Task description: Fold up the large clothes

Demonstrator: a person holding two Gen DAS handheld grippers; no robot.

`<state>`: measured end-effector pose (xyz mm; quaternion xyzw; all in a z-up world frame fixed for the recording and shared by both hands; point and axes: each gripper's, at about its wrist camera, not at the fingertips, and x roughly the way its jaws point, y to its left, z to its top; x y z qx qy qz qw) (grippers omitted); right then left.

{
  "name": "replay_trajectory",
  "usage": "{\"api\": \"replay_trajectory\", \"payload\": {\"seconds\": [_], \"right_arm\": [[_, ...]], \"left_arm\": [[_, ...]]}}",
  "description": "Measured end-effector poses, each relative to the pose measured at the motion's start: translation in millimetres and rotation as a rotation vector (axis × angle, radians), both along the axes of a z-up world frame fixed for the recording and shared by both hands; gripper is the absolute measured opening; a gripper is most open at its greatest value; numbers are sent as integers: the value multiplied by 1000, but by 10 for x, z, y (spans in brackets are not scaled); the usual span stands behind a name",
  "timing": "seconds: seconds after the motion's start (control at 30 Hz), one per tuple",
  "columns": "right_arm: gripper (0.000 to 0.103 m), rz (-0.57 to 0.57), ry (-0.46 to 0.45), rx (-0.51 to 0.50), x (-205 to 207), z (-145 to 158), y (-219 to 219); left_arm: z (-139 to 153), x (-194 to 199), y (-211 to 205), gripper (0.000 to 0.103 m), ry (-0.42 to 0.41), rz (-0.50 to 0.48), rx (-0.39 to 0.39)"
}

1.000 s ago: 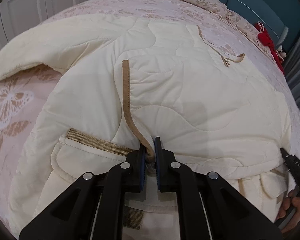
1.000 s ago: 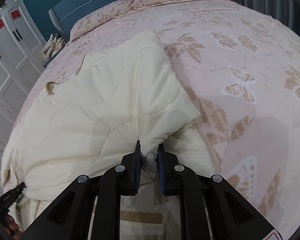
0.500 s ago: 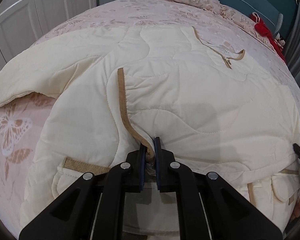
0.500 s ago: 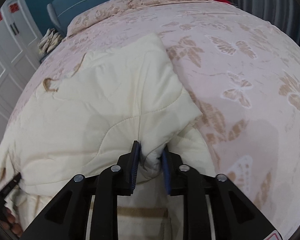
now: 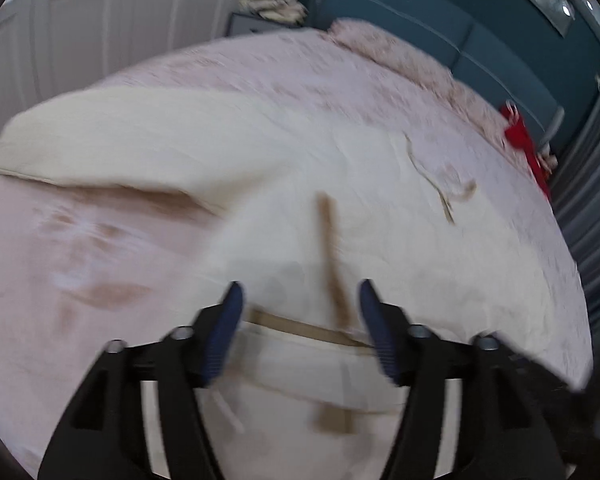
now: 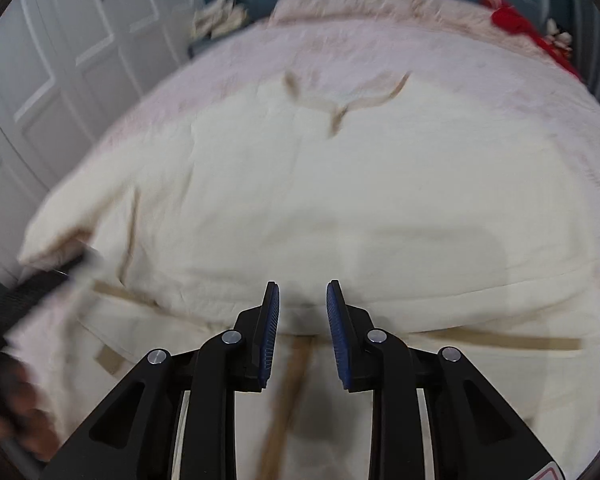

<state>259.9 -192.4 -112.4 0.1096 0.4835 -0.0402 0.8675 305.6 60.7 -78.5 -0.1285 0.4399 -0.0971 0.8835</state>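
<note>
A large cream quilted coat (image 5: 380, 216) with tan trim lies spread on the pink bed; it also shows in the right wrist view (image 6: 340, 200). Its lower part is folded up over the body, and one sleeve (image 5: 132, 140) stretches out to the left. My left gripper (image 5: 300, 296) is open and empty, above the tan front band (image 5: 332, 256) and a pocket flap. My right gripper (image 6: 302, 300) is open and empty at the folded edge. Both views are blurred by motion.
The pink butterfly bedspread (image 5: 80, 248) surrounds the coat. A red item (image 5: 520, 136) lies near the pillows at the teal headboard (image 5: 480, 48). White wardrobe doors (image 6: 60, 60) stand on the left. The left gripper and hand show at the left edge of the right wrist view (image 6: 24, 300).
Both grippers have opened and let go of the coat's fold, which now rests on the coat's body. Both have pulled back and swung, blurring the views.
</note>
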Motion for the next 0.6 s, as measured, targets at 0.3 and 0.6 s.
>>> {"api": "replay_trajectory", "payload": {"seconds": [0.3,0.6], "right_arm": [[26,-31,20,-44,-69,-84,106],[37,-52,-53,-21,-674,310,198]], "left_arm": [[-152,437,2213,71,52,405,-39],[-498,864,3288,34,143,628,-204]]}}
